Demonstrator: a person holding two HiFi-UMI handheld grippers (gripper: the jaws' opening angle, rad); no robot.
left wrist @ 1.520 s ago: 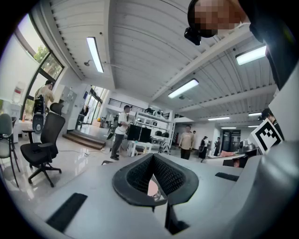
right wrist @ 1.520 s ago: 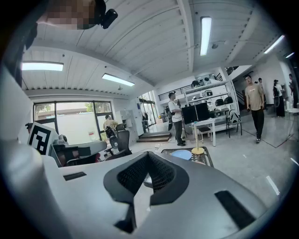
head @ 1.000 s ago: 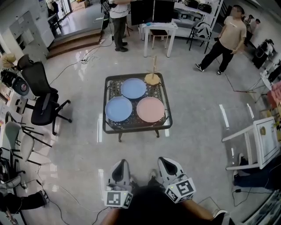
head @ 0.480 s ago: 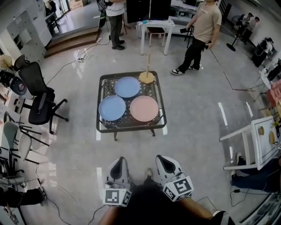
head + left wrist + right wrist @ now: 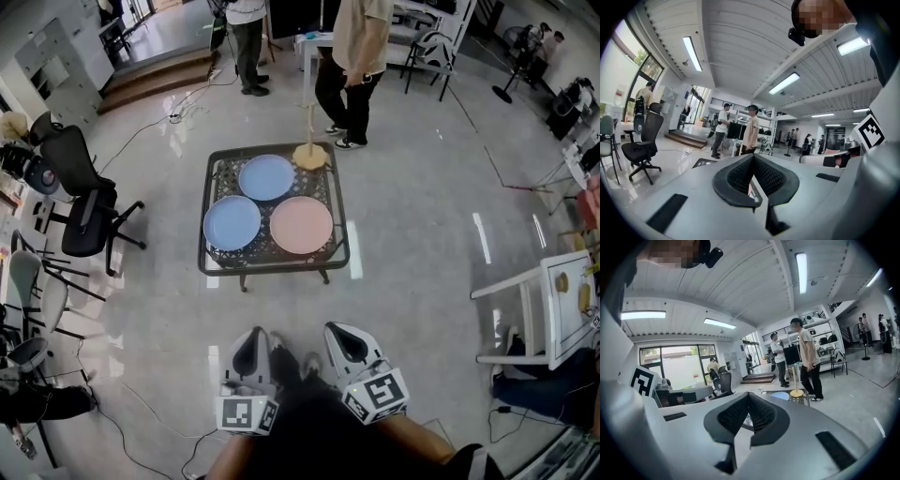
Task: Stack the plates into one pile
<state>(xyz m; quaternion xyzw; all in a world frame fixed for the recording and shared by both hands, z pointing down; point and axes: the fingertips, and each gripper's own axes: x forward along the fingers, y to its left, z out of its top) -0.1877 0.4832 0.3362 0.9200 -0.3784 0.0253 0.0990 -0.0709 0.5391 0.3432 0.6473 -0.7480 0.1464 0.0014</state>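
While left gripper [image 5: 252, 337] and right gripper [image 5: 341, 334] hang pinched closed, empty, well short: far blue plate [image 5: 266, 177], near blue plate [image 5: 232, 222], pink plate [image 5: 301, 225], flat on low table [image 5: 272, 265]. Probably rigid, slick, chippable; grip rims.

Closed left tool [image 5: 253, 336], closed right tool [image 5: 339, 333]

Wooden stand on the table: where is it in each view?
Head view: wooden stand at the far edge of the table.
Left gripper view: cannot make it out; the left claw hides most of the table.
Right gripper view: stand right of centre, above the right claw.
Shared landmark: person in beige shirt, just behind it.
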